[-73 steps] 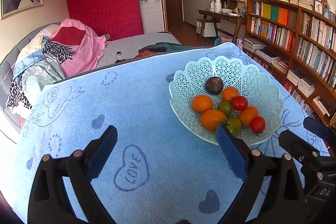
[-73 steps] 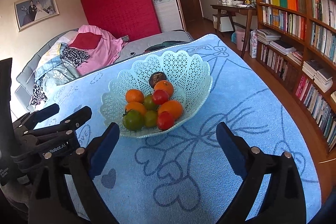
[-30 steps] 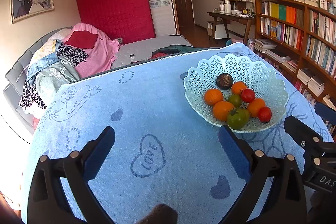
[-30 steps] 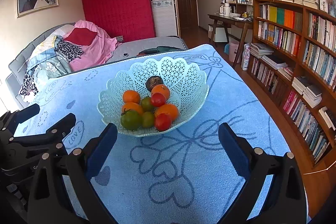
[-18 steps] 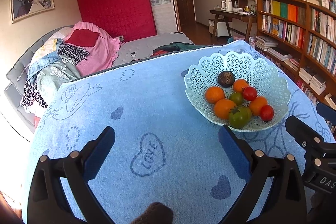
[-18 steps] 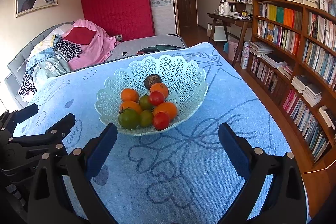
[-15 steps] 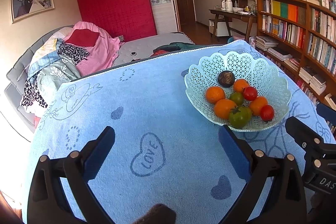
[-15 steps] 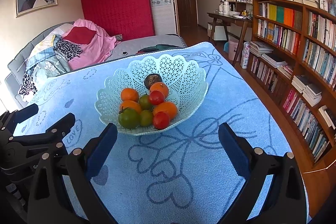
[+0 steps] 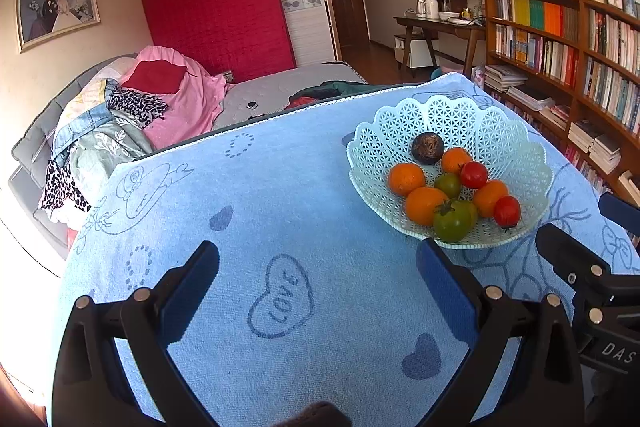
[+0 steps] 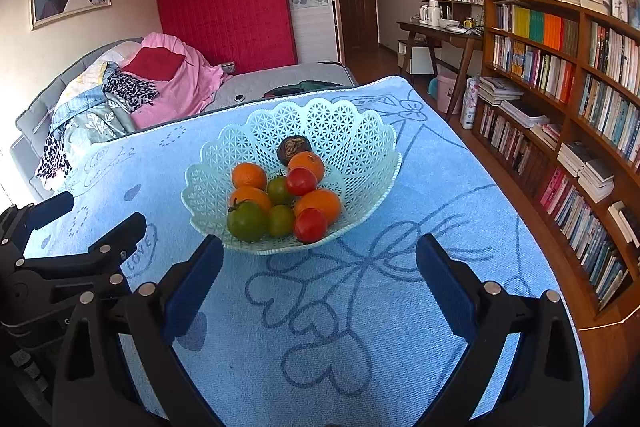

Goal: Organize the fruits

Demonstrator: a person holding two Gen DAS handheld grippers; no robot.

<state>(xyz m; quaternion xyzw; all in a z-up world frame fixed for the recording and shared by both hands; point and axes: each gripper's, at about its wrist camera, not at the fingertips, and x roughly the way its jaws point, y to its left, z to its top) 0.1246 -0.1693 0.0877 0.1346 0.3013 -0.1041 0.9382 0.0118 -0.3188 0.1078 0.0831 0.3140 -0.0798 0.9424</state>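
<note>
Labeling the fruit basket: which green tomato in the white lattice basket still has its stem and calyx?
The large dark green tomato at the white lattice basket's near-left edge; the two smaller green tomatoes show none.

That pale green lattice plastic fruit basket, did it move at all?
No. The pale green lattice plastic fruit basket keeps its spot beside the blue cloth's bow drawing; only the cameras shifted.
</note>
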